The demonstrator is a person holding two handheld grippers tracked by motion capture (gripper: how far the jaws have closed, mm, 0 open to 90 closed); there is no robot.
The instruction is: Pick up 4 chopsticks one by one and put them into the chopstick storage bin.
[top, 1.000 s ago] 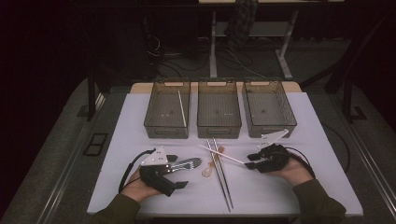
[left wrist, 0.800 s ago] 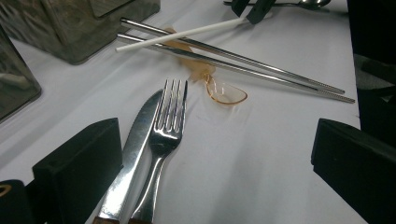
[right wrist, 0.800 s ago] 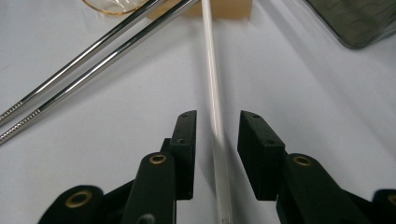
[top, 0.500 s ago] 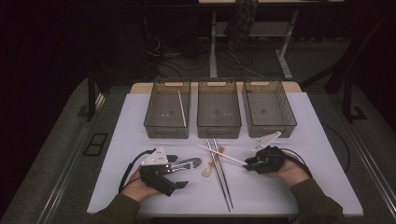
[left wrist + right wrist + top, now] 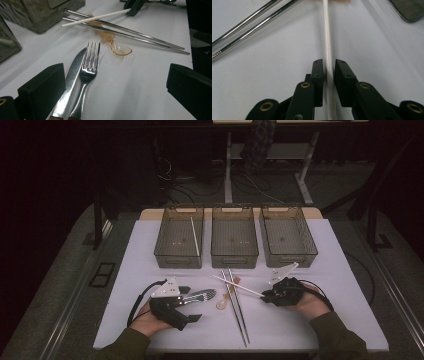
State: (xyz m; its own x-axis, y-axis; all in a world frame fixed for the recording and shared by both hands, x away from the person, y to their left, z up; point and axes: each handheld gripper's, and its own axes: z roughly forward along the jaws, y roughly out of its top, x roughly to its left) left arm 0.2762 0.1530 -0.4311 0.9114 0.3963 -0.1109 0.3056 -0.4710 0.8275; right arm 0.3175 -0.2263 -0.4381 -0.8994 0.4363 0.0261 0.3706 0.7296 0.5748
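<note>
Right gripper (image 5: 264,296), high view: we see it low on the white table (image 5: 325,320) at the right, jaws pinched on the near end of a white chopstick (image 5: 237,286), which runs up-left across a pair of metal chopsticks (image 5: 236,307); its far tip sits just short of the middle bin (image 5: 234,237). Left gripper (image 5: 192,310) rests at the table's left w/ a fork (image 5: 200,296) and knife lying betw. its jaws, tines pointing right. Small amber plastic spoon (image 5: 222,304) lies just left of the metal pair. Three smoky bins line the back edge; the left bin (image 5: 179,240) has one white stick inside, the right bin (image 5: 287,237) stands beside the middle one. Left gripper view: jaws wide apart, nothing gripped; fork (image 5: 90,67) and knife (image 5: 71,80) side by side, touching, closer to the left jaw. Beyond them the spoon (image 5: 120,49), the metal chopsticks (image 5: 130,33) and the white chopstick (image 5: 97,17) laid over them, w/ the right gripper (image 5: 132,8) clamped on its far end. Right gripper view: jaws narrow, both pads against the white chopstick (image 5: 327,45), stick running straight up betw. them; metal chopsticks (image 5: 249,25) slant off upper left, a bin corner (image 5: 409,8) upper right. We can't tell whether the stick is lifted or touching the table.
</note>
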